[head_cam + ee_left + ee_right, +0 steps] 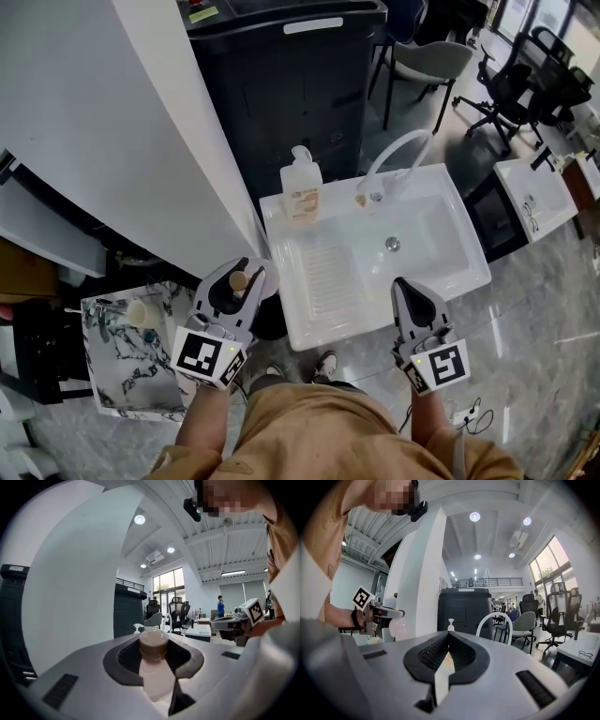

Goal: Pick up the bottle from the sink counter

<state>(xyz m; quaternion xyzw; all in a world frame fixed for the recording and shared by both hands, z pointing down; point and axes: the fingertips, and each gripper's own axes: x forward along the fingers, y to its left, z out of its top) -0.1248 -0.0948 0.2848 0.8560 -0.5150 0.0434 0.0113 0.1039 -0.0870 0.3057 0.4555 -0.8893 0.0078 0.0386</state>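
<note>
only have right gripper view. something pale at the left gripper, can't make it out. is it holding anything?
Observer: Yes. The left gripper has its jaws shut on a small bottle with a brown cap.
Operator: Where is it relative to the sink?
Observer: Head view puts it just off the sink's left edge, near the front corner.
Operator: And my right gripper?
Observer: The right gripper shows over the sink's front rim, below the drain in the picture.
</note>
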